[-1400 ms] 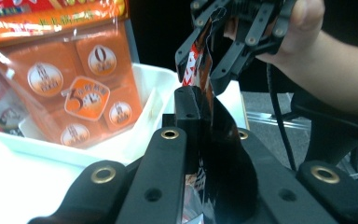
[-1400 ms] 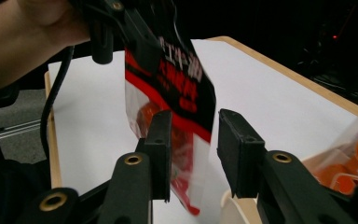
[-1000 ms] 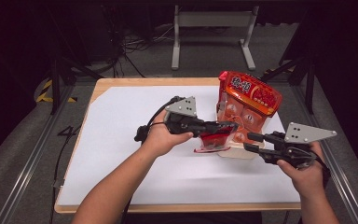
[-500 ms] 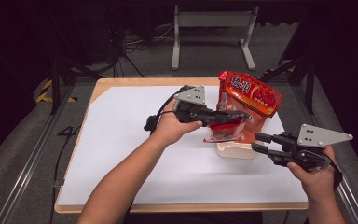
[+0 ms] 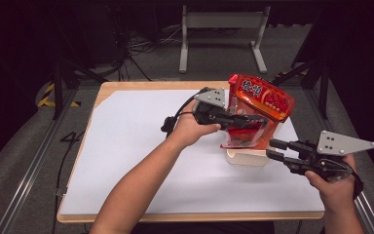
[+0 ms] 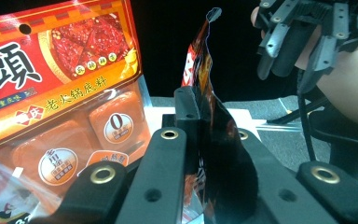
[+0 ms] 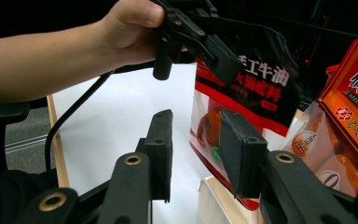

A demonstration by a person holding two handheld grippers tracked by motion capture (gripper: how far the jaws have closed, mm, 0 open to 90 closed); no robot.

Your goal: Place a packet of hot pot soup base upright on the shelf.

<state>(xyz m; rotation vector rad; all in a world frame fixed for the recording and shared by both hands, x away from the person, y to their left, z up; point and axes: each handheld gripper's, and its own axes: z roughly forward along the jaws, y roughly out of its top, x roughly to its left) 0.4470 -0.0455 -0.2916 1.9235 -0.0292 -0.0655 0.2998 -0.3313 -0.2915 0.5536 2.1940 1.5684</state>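
Observation:
My left gripper [image 5: 259, 122] is shut on the edge of a black and red sauce pouch [image 5: 242, 137], seen up close between its jaws as the pouch [image 6: 214, 154]. The pouch hangs just over a low white tray [image 5: 246, 158]. A bigger orange-red hotpot pack [image 5: 263, 96] stands upright in the tray behind it, to the left of the pouch in the left gripper view [image 6: 60, 93]. At the tray's right end my right gripper [image 5: 272, 150] is open and holds nothing. Past the right gripper's [image 7: 196, 149] fingers I see the pouch [image 7: 247, 98].
White paper [image 5: 136, 146] covers the wooden table [image 5: 112, 87]. The left forearm crosses the table from the front edge toward the tray. Dark floor, cables and a metal stand [image 5: 221, 34] lie beyond the far edge.
My left gripper has carried the pouch to the right and farther back, up against the orange-red pack. The right gripper has drifted slightly right, jaws still apart.

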